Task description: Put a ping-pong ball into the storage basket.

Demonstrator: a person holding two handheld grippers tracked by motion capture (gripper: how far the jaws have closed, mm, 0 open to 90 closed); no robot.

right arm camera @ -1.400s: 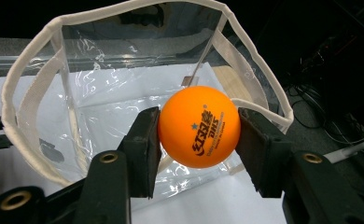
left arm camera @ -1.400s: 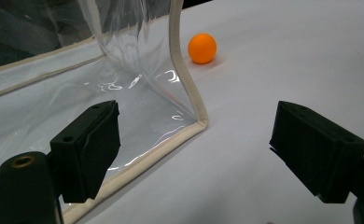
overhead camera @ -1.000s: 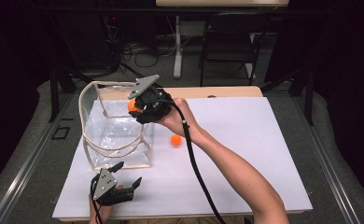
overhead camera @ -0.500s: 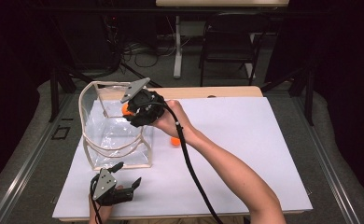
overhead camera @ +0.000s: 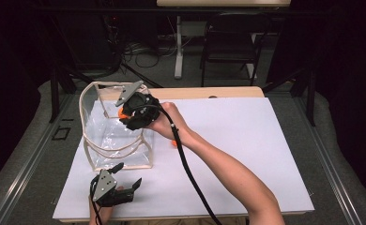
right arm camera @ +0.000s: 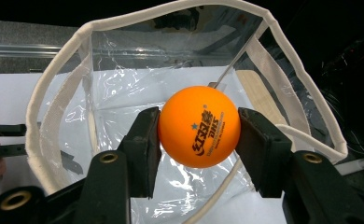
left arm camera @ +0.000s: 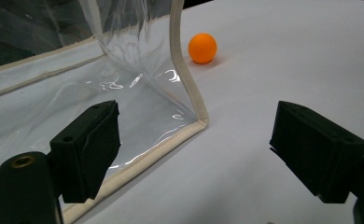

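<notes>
My right gripper (overhead camera: 125,116) is shut on an orange ping-pong ball (overhead camera: 122,113) and holds it over the open top of a clear plastic bag with cream trim (overhead camera: 93,140). In the right gripper view the ball (right arm camera: 199,126) sits pinched between both pads, with the bag's rim (right arm camera: 54,74) below it. A second orange ball (left arm camera: 202,48) lies on the white sheet just right of the bag; in the high view the right hand hides most of it. My left gripper (overhead camera: 128,174) rests open on the table at the bag's front corner (left arm camera: 201,122), gripping nothing.
A white sheet (overhead camera: 247,140) covers the table, with open room to the right of the bag. The right gripper's black cable (overhead camera: 190,173) trails along the forearm to the front edge. A wooden strip (overhead camera: 209,93) runs along the far edge; a chair (overhead camera: 228,47) stands behind.
The right gripper has edged left with the ball, from the bag's right rim to above its opening. The left gripper has stayed put.
</notes>
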